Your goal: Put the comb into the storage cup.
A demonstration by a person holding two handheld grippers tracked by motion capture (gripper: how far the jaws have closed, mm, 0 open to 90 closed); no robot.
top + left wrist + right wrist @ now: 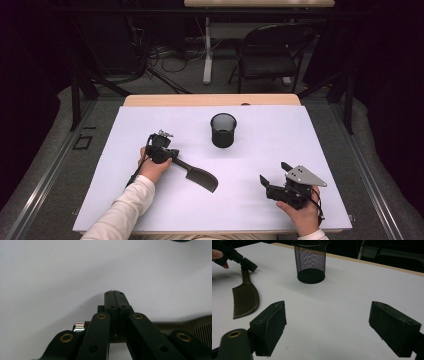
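Note:
A dark comb [200, 176] lies flat on the white table top [300, 135], its handle pointing up-left and its toothed blade [245, 300] toward the front. My left gripper [172, 156] is shut, jaws pressed together with nothing visible between the pads [110, 298]. Its tips [249, 265] sit right at the end of the comb's handle, and the handle [192, 322] runs beneath the jaws. I cannot tell if they touch. My right gripper [274, 173] rests near the front right, open wide [328, 310] and empty, facing a black mesh cup [310, 260].
The mesh cup [223, 130] stands upright near the table's middle, toward the far edge. Beyond the wooden far edge [210, 100] are a folding chair [267, 52], table legs and cables on the floor. A hand [218, 255] holds the left gripper.

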